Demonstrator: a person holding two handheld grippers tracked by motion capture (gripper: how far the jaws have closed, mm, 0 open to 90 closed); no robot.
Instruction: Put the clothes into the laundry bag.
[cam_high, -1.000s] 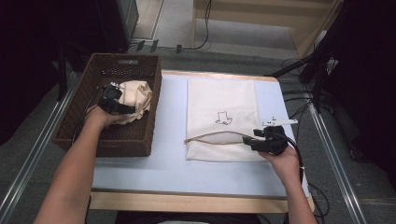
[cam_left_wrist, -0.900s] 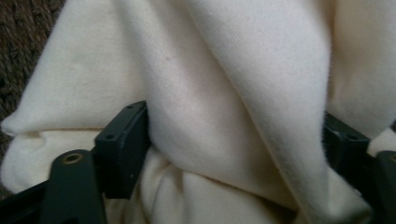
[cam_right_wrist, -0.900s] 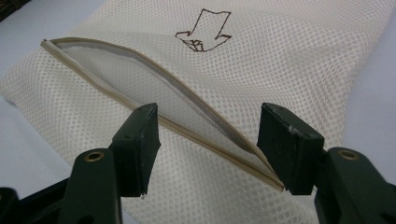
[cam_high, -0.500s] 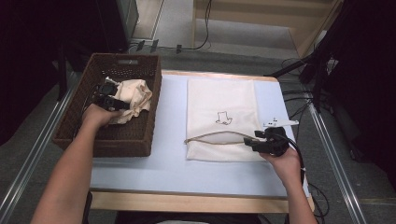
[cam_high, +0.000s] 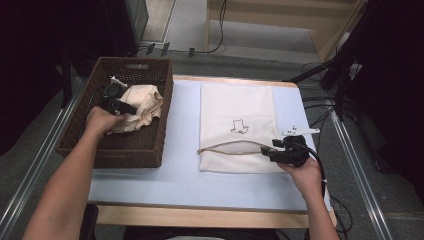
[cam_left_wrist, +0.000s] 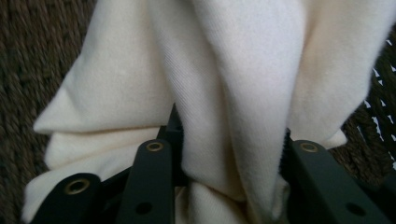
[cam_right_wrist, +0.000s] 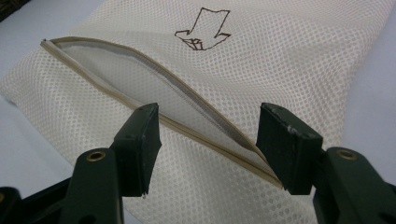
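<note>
A crumpled cream cloth (cam_high: 142, 102) lies in a dark wicker basket (cam_high: 125, 150) at the table's left. My left gripper (cam_high: 117, 106) reaches into the basket; its jaws have just been closing, and they now pinch a thick fold of the cloth (cam_left_wrist: 243, 70) between them (cam_left_wrist: 229, 135). A flat cream mesh bag (cam_high: 235, 107) with a small drawn mark lies right of the basket, its zipper mouth (cam_right_wrist: 140, 79) gaping. My right gripper (cam_high: 272, 150) sits at the right end of that zipper, jaws apart (cam_right_wrist: 208, 130) above the bag's edge (cam_right_wrist: 280, 56), gripping nothing.
The pale blue table top (cam_high: 180, 165) shows between basket and bag. A small white tab (cam_high: 300, 131) lies beside the right gripper. Metal rails (cam_high: 350, 150) run along both table sides, and cables (cam_high: 320, 100) lie on the floor behind and to the right.
The left jaws have closed onto the cream cloth in the basket and gathered a fold of it. The right hand and the mesh bag have stayed put.
</note>
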